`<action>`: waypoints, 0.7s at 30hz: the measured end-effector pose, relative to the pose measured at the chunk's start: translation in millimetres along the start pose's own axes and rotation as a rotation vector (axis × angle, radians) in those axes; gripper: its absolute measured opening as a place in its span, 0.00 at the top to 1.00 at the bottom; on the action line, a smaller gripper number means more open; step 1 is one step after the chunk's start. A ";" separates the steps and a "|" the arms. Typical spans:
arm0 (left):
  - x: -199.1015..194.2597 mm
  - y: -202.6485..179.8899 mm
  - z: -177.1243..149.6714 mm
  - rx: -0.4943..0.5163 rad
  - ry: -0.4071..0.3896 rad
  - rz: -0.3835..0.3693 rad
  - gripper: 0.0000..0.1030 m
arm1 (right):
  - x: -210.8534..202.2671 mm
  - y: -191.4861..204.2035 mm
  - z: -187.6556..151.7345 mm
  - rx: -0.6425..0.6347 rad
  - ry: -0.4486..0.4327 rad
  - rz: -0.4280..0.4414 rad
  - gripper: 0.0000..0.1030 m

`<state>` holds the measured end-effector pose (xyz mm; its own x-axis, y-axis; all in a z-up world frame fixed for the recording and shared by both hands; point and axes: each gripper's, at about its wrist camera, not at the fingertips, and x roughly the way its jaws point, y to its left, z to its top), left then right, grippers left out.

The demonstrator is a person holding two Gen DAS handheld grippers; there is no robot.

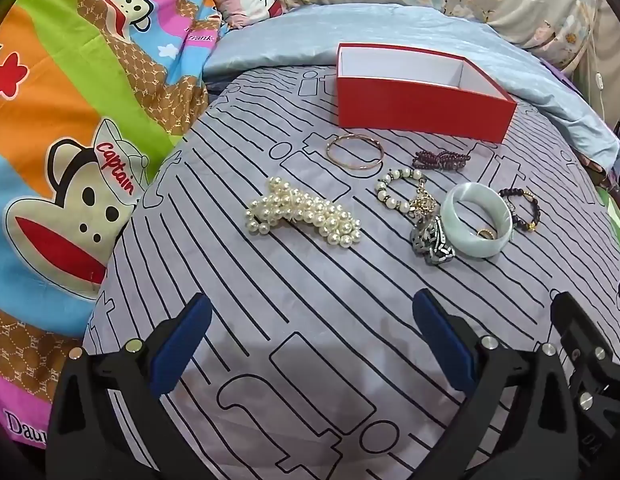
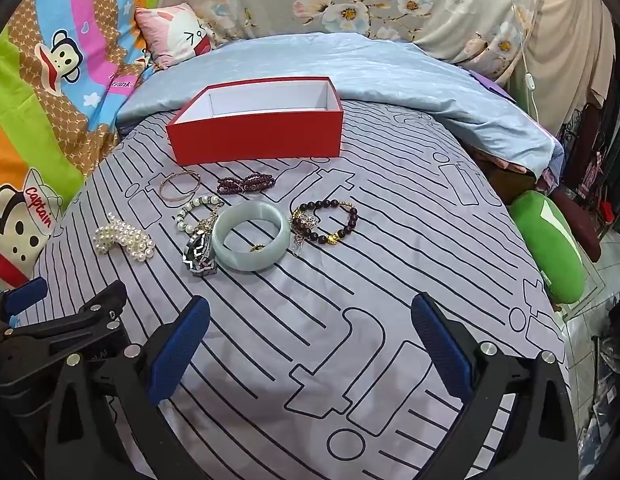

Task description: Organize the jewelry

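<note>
Your left gripper [image 1: 310, 344] and right gripper [image 2: 310, 344] both gape, holding nothing; the jewelry lies before the red box [image 2: 254, 136].

small gold item [image 2: 257, 247] inside bangle [image 2: 251, 241], unclear

Both fisheye views are evenly and brightly lit, with soft indoor light. A faint, diffuse shadow is cast on the bedsheet [image 1: 310, 360] between the fingers [image 1: 182, 344]. Straight lines are bowed toward the edges, and the corners are blacked out. Focus is sharp; no glare is seen.
</note>
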<state>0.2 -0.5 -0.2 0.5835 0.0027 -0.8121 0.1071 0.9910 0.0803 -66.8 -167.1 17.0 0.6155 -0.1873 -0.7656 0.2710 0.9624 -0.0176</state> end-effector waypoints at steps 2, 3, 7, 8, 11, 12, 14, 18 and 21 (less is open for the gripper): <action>-0.4 -0.2 0.0 0.002 -0.001 0.001 0.05 | -0.3 -0.3 -0.3 0.000 0.001 -0.001 0.05; -0.6 -0.1 0.0 0.002 -0.002 0.003 0.05 | -0.6 -0.5 0.0 -0.001 0.001 -0.003 0.05; -1.8 -0.7 -0.8 0.006 -0.004 0.004 0.05 | -0.7 1.6 -0.9 0.002 0.004 -0.001 0.05; -0.3 -0.2 -0.8 0.002 -0.001 0.002 0.04 | -0.3 1.8 -0.5 -0.001 0.005 -0.002 0.05; 0.1 -0.3 0.4 0.001 0.001 0.003 0.05 | 0.5 0.4 -0.8 0.004 0.007 0.002 0.05; 0.5 0.1 0.2 -0.001 0.004 0.001 0.05 | 1.1 2.0 -0.6 0.002 0.008 0.000 0.05; 1.8 -2.3 2.5 0.001 0.011 0.003 0.04 | 1.5 -2.0 1.3 0.007 0.014 0.005 0.05; 2.2 -2.9 2.1 0.000 0.012 0.005 0.05 | 2.8 -2.1 0.7 0.011 0.016 0.006 0.05; 2.5 -3.1 1.8 0.000 0.012 0.006 0.04 | 2.8 -2.4 0.0 0.012 0.016 0.007 0.05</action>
<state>2.7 -3.8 -1.4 0.5745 0.0099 -0.8184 0.1039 0.9909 0.0850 -65.8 -170.0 15.0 0.6053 -0.1775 -0.7760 0.2757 0.9612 -0.0048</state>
